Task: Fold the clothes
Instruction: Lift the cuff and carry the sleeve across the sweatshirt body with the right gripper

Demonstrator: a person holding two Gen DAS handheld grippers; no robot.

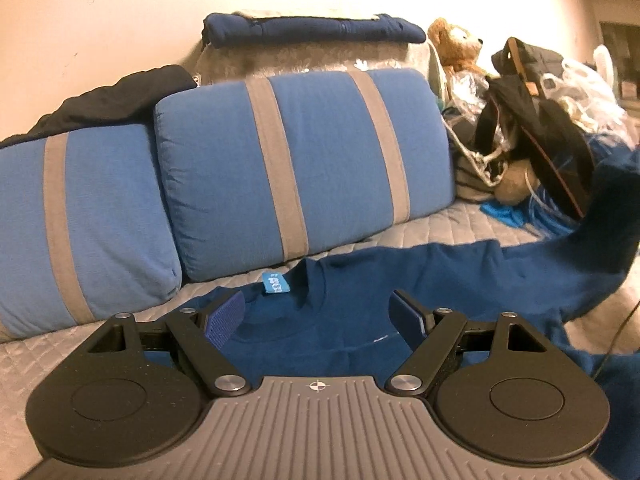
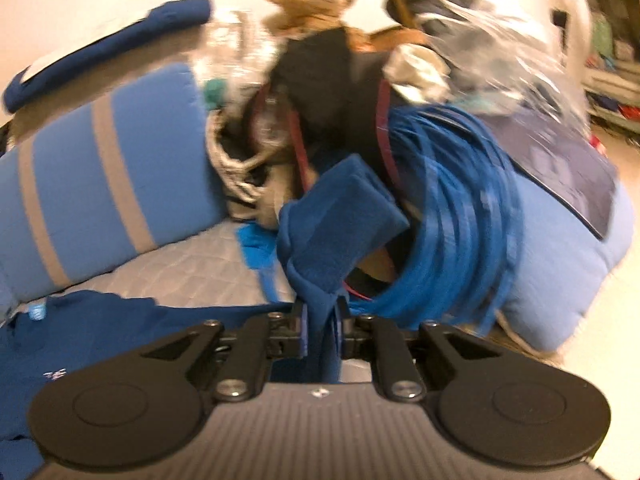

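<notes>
Your right gripper clamps sleeve of blue shirt, lower centre; left gripper gapes empty. Folding barely begun.

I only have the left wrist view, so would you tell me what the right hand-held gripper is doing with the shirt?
Observer: The right hand-held gripper is shut on a sleeve of the blue shirt, and the cuff stands up past its fingertips.
Operator: Thank you. Is anything behind that sleeve?
Observer: Yes, a coil of blue cable sits right behind it.
Operator: And further right?
Observer: A light blue cushion lies at the bed's edge, under a dark flat item.
</notes>
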